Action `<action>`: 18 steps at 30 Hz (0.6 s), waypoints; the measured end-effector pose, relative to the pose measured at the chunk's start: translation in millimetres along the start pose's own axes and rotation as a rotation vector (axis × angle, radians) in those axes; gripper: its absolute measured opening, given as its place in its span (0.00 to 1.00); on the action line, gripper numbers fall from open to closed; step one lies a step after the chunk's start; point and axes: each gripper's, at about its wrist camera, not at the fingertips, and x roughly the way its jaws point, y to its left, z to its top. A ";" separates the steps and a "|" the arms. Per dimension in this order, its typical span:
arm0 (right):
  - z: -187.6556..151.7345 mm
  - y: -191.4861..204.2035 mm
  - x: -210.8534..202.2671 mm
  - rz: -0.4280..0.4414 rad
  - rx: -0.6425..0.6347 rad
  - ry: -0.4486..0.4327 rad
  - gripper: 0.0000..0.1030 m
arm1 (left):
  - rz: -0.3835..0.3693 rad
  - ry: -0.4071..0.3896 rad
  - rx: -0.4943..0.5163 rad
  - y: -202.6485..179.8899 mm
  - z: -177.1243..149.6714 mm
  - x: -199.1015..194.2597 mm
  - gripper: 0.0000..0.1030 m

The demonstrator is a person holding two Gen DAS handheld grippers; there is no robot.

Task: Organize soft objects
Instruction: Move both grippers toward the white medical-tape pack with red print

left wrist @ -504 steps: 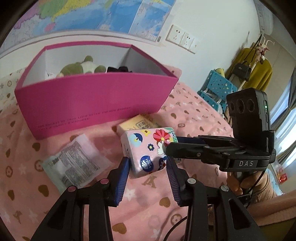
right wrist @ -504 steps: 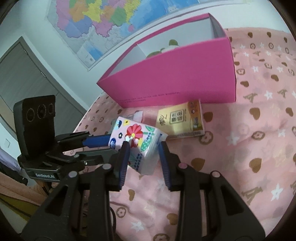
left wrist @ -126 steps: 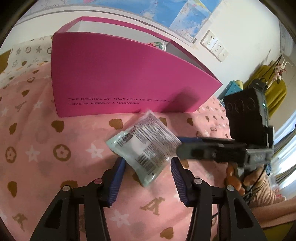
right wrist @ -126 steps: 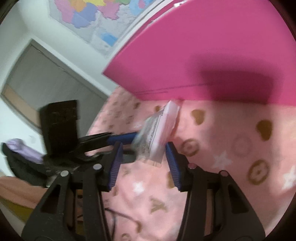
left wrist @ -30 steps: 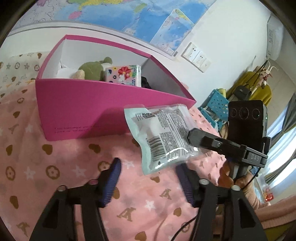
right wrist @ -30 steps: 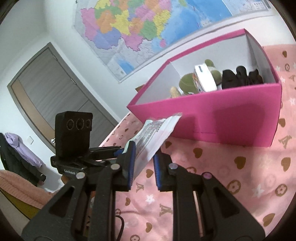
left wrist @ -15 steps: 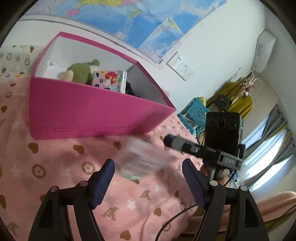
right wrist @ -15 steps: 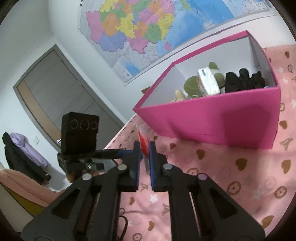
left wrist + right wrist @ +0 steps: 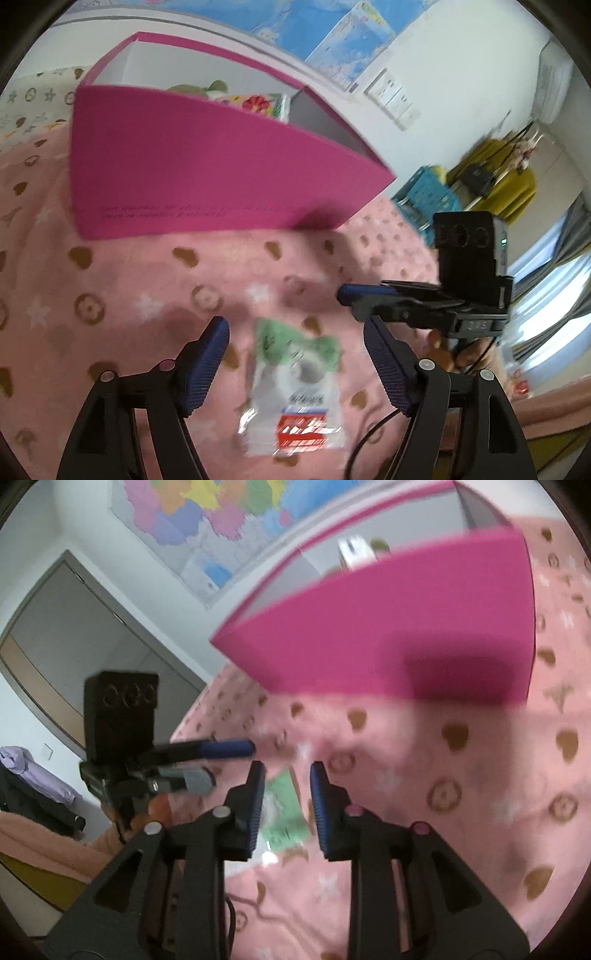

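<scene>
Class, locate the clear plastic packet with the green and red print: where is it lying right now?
The packet lies flat on the pink blanket, in front of the pink box. In the left wrist view it sits between the left gripper fingers, untouched.

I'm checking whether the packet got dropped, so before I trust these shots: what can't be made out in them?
- Plastic packet: motion-blurred in the left wrist view, print unreadable; in the right wrist view the right claw, jaws opening and clear of it, covers most of it.
- Pink box: its front wall hides most of the contents in both views; only the floral tissue pack peeks out.
- Box lettering: too blurred to read.
</scene>
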 end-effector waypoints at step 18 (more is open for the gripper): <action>-23.1 14.1 23.0 -0.010 -0.067 0.113 0.45 | 0.056 0.134 -0.006 -27.7 -55.6 -13.5 0.74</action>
